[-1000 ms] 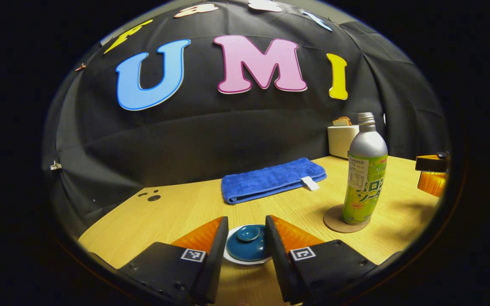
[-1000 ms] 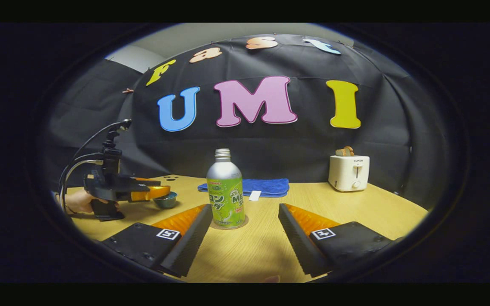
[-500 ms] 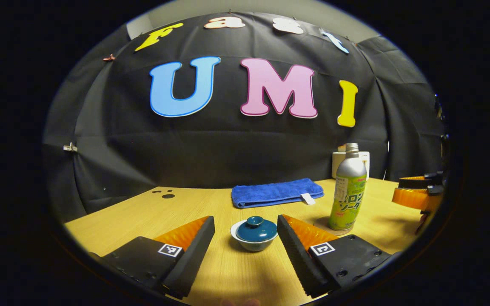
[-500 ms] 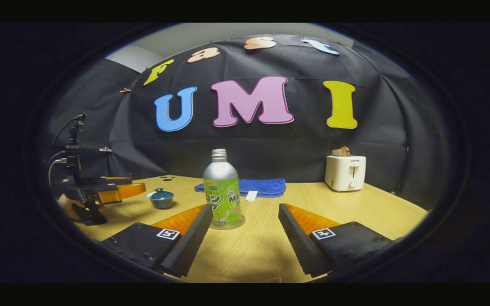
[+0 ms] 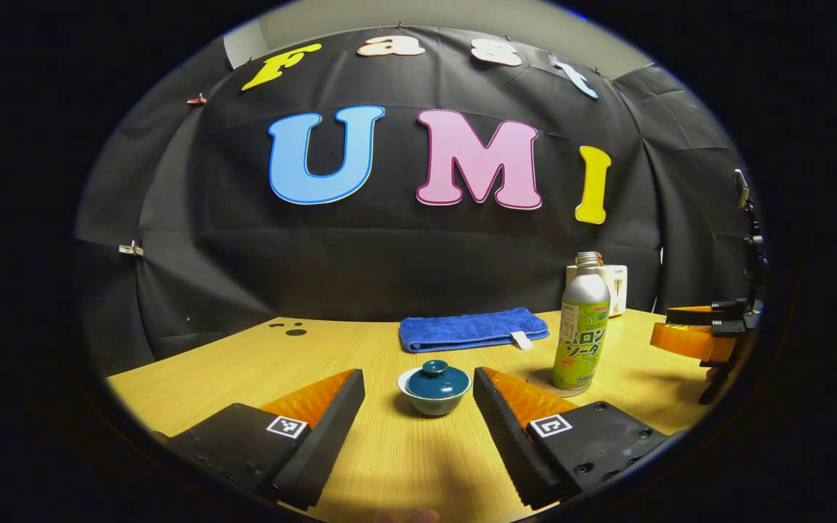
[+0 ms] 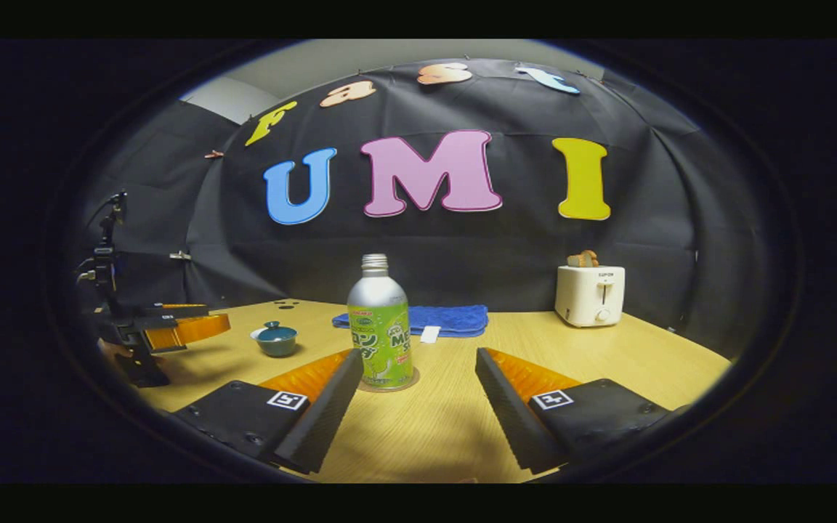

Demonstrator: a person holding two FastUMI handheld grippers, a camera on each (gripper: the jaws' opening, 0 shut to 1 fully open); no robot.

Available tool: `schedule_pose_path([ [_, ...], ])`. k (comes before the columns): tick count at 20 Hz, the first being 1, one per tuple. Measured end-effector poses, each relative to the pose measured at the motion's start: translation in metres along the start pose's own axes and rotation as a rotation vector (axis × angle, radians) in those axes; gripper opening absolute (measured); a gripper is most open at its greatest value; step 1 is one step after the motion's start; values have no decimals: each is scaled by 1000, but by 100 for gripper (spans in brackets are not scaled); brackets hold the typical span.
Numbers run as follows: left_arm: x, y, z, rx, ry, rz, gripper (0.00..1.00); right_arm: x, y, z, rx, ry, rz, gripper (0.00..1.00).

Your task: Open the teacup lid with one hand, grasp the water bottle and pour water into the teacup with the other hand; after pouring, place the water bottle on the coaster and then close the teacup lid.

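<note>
A staged recording booth, not a lived-in home: creased black cloth (image 6: 462, 261) is clipped up as a backdrop around a pale wooden bench (image 6: 607, 356). Household props sit along the bench's far edge: a white plastic toaster (image 6: 593, 294) and a folded blue terry towel (image 5: 471, 328).

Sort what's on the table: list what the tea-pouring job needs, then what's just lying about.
For the job:
- teacup with its lid on
- water bottle
- coaster under the bottle
- left hand-held gripper, open
- right hand-held gripper, open

Lying about:
- blue towel
- white toaster with bread in it
</note>
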State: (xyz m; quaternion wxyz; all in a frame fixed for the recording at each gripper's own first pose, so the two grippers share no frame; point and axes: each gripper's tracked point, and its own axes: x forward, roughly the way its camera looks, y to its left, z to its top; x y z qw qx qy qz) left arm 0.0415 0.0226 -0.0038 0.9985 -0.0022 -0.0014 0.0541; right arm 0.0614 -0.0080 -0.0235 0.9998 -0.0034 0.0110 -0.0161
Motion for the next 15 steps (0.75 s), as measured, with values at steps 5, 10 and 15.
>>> schedule_pose_path([
  [5, 0, 0, 0, 0, 1, 9, 95, 1, 0, -1, 0, 0, 0, 96],
  [10, 0, 1, -1, 0, 0, 10, 95, 0, 0, 0, 0, 0, 0, 96],
  [15, 0, 0, -1, 0, 0, 8, 95, 0, -1, -1, 0, 0, 0, 96],
])
